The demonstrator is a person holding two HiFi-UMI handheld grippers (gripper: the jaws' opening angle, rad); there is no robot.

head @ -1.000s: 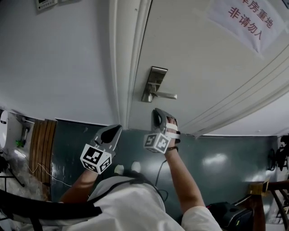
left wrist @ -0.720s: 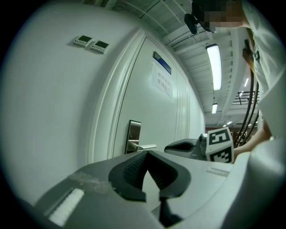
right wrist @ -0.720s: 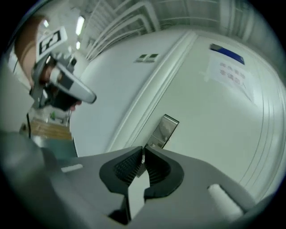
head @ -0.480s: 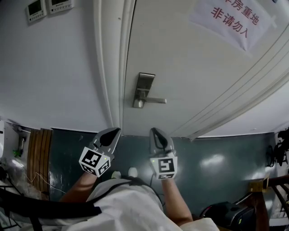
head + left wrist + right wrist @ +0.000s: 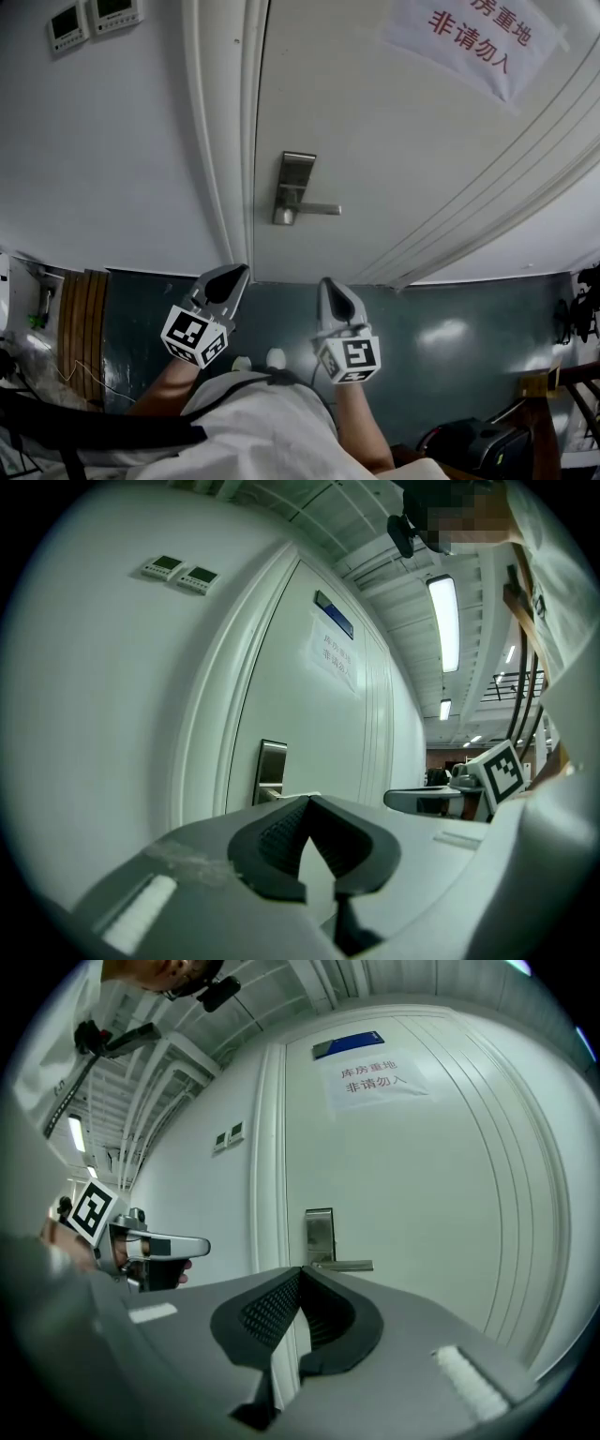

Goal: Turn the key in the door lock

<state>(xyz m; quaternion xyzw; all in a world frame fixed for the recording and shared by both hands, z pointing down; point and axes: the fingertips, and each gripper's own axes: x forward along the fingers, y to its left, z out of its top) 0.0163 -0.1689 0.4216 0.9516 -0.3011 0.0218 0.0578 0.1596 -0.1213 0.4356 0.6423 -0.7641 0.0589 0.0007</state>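
Lock plate (image 5: 296, 178), brushed metal, one off, sits on the white door (image 5: 403, 159) close to its left edge. One lever handle (image 5: 323, 209) runs from its lower part to the right. Whether a key sits in the plate is too small to tell. Left gripper (image 5: 233, 272) and right gripper (image 5: 329, 284) are held side by side below the plate in the head view. Both point level at the door, both stand apart from it and touch nothing. Left gripper lines up with the door frame (image 5: 220, 141), right gripper with the door panel just right of the lever. Each is carried on a bare forearm coming up from the person's white shirt (image 5: 253, 422). Each bears one marker cube (image 5: 196, 336), two in all. Left gripper view: jaws together at the tips, nothing between them, plate showing just left of the tips. Right gripper view: jaws together, nothing held, plate and lever directly above the tips, left gripper in view at the left edge. Count on the door: one paper notice (image 5: 473, 37) with red print, and one blue sign (image 5: 347, 1044) above it. Count on the wall (image 5: 103, 159) left of the frame: two small control panels (image 5: 64, 23), side by side. Floor (image 5: 450, 328) is dark green and glossy.
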